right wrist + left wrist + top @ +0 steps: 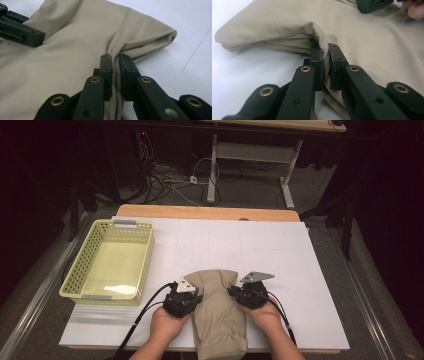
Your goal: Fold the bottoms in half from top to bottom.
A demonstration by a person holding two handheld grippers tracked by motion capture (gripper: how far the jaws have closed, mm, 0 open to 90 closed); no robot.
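A folded beige cloth (218, 312) lies on the white table cover, reaching past the near edge. My left gripper (192, 298) pinches its left edge, and in the left gripper view that gripper (326, 65) has a fold of the beige cloth (362, 37) squeezed between its pads. My right gripper (239, 295) clamps the right edge. The right gripper view shows the right gripper (115, 72) with the cloth's (75, 50) gathered edge pressed between its pads. The other gripper's black jaw shows at the far side of the cloth in each gripper view.
A pale yellow plastic basket (86, 251) stands at the left of the table, with nothing in it. The white cover (280, 245) stretches behind and to the right of the cloth. Cables and table legs lie on the floor beyond the table.
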